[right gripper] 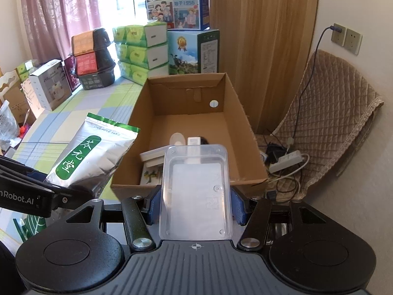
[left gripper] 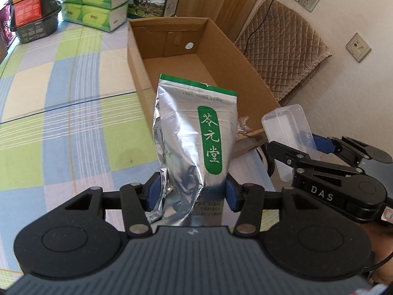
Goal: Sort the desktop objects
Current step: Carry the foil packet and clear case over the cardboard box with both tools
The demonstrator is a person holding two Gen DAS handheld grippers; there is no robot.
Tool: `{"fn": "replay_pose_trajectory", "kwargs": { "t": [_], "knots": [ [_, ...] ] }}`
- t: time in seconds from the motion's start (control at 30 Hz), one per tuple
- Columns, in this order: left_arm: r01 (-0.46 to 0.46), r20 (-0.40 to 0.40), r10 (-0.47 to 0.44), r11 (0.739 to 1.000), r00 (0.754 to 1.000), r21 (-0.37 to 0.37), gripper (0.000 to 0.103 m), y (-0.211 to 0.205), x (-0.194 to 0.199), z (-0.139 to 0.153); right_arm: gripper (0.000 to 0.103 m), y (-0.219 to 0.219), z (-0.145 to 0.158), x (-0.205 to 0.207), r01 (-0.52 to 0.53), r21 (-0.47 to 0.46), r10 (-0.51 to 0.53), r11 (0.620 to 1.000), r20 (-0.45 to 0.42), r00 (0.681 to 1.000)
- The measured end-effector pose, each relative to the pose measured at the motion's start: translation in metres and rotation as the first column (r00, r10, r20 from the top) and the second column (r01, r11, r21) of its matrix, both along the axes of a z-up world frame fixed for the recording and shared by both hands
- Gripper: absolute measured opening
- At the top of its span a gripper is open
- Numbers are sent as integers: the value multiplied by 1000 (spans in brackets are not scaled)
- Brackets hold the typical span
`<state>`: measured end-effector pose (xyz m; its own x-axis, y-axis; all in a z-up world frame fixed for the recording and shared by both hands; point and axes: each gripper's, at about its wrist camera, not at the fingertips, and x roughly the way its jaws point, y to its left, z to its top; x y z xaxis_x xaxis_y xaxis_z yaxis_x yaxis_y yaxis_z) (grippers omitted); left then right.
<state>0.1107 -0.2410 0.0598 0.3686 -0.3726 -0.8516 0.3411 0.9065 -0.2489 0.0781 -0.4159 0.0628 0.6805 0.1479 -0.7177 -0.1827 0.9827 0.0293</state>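
My left gripper (left gripper: 192, 194) is shut on a silver foil pouch (left gripper: 194, 132) with a green label, held upright in front of the open cardboard box (left gripper: 169, 49). The same pouch (right gripper: 93, 157) shows tilted at the left of the right wrist view, left of the box (right gripper: 137, 123). My right gripper (right gripper: 196, 205) is shut on a clear plastic tray (right gripper: 196, 191), held just above the box's near wall. That tray (left gripper: 287, 132) and the right gripper (left gripper: 316, 150) appear at the right of the left wrist view. Small items (right gripper: 157, 162) lie inside the box's near end.
A checked cloth (left gripper: 61, 98) covers the table. Tissue packs (right gripper: 140, 51), milk cartons (right gripper: 194, 51), black baskets (right gripper: 95, 59) and a white carton (right gripper: 46, 88) stand along the back and left. Right of the box stand a quilted chair (right gripper: 331, 123) and a power strip (right gripper: 285, 162) with cables.
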Motion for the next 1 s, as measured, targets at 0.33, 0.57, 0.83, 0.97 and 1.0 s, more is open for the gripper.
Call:
{"fn": "replay_pose_trajectory", "kwargs": {
  "t": [0.33,0.57,0.83,0.97,1.0],
  "knots": [
    [-20,-3,20,999,1000,-25,47,-19,20,3,54,-19,1,20,-1,-21,1,1000,3,1000],
    [-38,-16,37,999,999,-37,47,-30,45,1,54,-24,4,46,-14,-36,14,999,9,1000],
    [-66,-24,65,996,998,-59,47,-45,80,3,54,-26,0,80,-30,-57,29,998,-4,1000],
    [-89,-24,87,993,996,-75,47,-50,96,5,54,-26,0,97,-34,-65,34,997,-8,999],
    [-95,-26,93,992,995,-79,47,-51,100,5,54,-25,0,100,-36,-70,35,997,-6,999]
  ]
}}
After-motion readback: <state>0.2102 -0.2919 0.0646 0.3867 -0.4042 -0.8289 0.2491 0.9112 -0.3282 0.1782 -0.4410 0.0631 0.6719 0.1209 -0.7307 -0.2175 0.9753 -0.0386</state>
